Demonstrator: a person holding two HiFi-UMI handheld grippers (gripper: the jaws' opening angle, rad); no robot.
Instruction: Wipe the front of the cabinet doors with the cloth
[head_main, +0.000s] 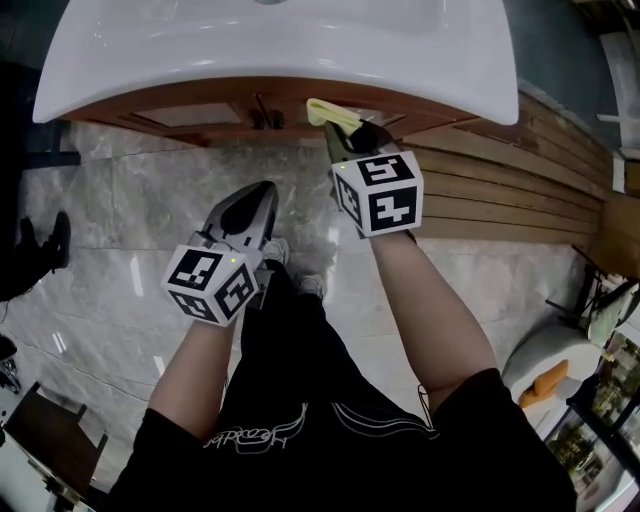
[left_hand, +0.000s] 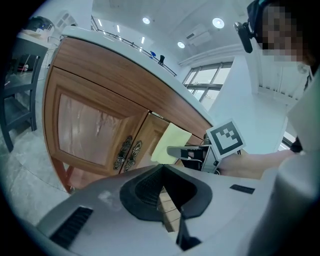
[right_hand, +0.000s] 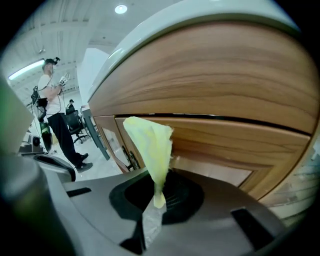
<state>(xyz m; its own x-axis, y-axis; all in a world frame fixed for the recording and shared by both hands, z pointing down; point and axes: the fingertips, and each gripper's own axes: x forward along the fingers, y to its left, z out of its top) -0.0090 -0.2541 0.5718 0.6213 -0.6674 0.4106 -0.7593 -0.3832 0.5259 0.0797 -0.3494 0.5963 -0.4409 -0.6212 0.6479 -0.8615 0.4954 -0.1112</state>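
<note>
A wooden cabinet with two doors sits under a white basin (head_main: 280, 50). Its left door (left_hand: 90, 130) and right door (left_hand: 150, 137) meet at a pair of dark ornate handles (left_hand: 127, 152). My right gripper (head_main: 345, 135) is shut on a pale yellow cloth (head_main: 330, 112), which it holds up against the top of the right door (right_hand: 215, 170). In the right gripper view the cloth (right_hand: 150, 145) stands up from the closed jaws (right_hand: 157, 200). My left gripper (head_main: 262, 192) hangs lower and further back from the cabinet, shut with nothing in it.
Marble floor (head_main: 120, 220) lies below the cabinet, and a wooden plank platform (head_main: 500, 190) runs along the right. A dark shoe (head_main: 55, 240) is at the far left. A white stool (head_main: 545, 365) stands at the lower right. A person (right_hand: 55, 115) stands far off.
</note>
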